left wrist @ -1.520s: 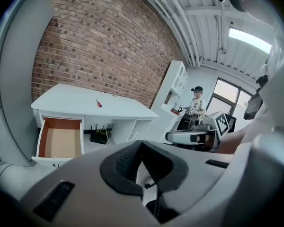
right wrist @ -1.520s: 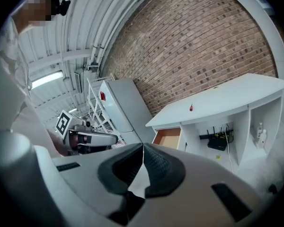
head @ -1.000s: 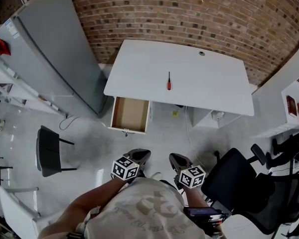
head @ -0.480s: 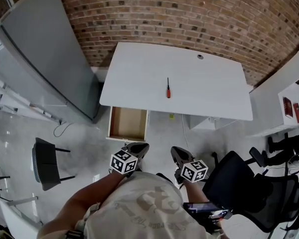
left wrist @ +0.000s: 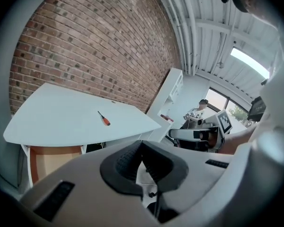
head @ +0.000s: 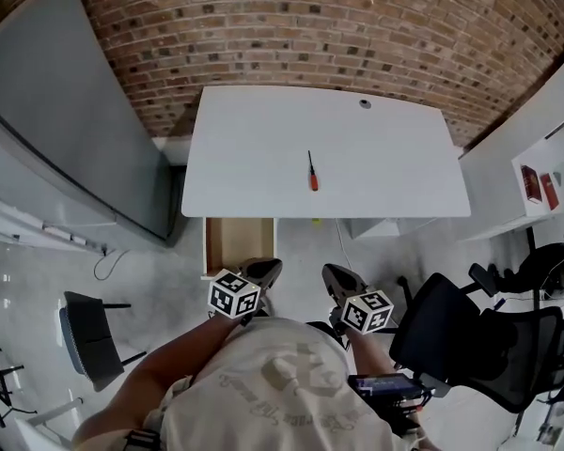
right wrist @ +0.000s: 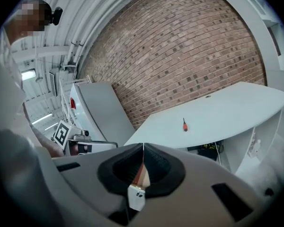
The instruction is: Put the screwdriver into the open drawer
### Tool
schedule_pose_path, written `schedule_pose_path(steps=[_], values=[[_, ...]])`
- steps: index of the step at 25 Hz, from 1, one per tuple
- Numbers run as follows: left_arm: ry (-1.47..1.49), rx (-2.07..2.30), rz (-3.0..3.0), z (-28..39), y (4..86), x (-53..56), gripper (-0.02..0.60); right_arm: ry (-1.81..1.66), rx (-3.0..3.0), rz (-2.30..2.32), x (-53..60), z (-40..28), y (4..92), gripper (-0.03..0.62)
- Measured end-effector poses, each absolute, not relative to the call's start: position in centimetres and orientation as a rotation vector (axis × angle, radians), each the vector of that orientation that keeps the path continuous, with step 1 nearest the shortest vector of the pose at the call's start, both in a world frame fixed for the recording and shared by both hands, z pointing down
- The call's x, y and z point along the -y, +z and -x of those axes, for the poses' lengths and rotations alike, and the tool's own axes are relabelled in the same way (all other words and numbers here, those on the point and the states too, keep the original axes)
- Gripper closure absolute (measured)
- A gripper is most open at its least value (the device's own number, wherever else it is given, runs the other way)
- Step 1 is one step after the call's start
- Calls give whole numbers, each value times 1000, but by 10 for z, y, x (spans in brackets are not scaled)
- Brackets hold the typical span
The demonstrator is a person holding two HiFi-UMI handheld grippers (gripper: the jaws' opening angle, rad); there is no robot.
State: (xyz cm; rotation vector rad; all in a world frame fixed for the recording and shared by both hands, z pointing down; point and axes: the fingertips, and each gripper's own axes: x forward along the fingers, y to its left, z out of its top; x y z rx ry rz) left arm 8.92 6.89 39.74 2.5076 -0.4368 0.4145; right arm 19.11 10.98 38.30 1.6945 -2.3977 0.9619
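Observation:
A screwdriver (head: 311, 173) with an orange handle lies in the middle of the white table (head: 395, 158), well ahead of both grippers. It also shows as a small screwdriver (left wrist: 103, 118) in the left gripper view and as a screwdriver (right wrist: 184, 125) in the right gripper view. Under the table's left end the wooden drawer (head: 236, 243) stands pulled out, and this drawer (left wrist: 51, 158) looks bare inside. My left gripper (head: 265, 270) is held low near the drawer's front, shut with nothing in it. My right gripper (head: 335, 273) is beside it, also shut and holding nothing.
A tall grey cabinet (head: 66, 130) stands left of the table against the brick wall (head: 291, 26). A black office chair (head: 470, 341) is close on my right, a small black chair (head: 89, 338) on the floor at the left. White shelving (head: 540, 172) lines the right side.
The table and drawer have come nearer as I walk toward them. Both grippers travelled forward with me, still shut. The screwdriver has not moved on the table.

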Motion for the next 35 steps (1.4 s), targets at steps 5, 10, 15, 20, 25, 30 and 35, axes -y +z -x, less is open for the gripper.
schedule_pose_path(steps=[5,10,15,20,25,30,35], values=[[398,402,-2518,-84,393,-49,561,949,2322,-1750,-96,-197,383,571],[388,415,-2500,-76,397,-39,561,946,2287,-1761,-90,-199,383,571],[383,434,-2477,-77,402,-31,561,952,2279,-1743,-76,-202,385,571],[407,465,-2456,-75,408,-30,561,979,2283,-1708,-64,-206,395,571],[413,531,-2447,-73,406,-11,561,988,2319,-1666,-36,-211,399,571],[387,610,-2444,-75,396,20,561,964,2359,-1602,-5,-210,394,571],[374,642,-2463,-89,386,46,561,919,2379,-1549,23,-220,390,571]])
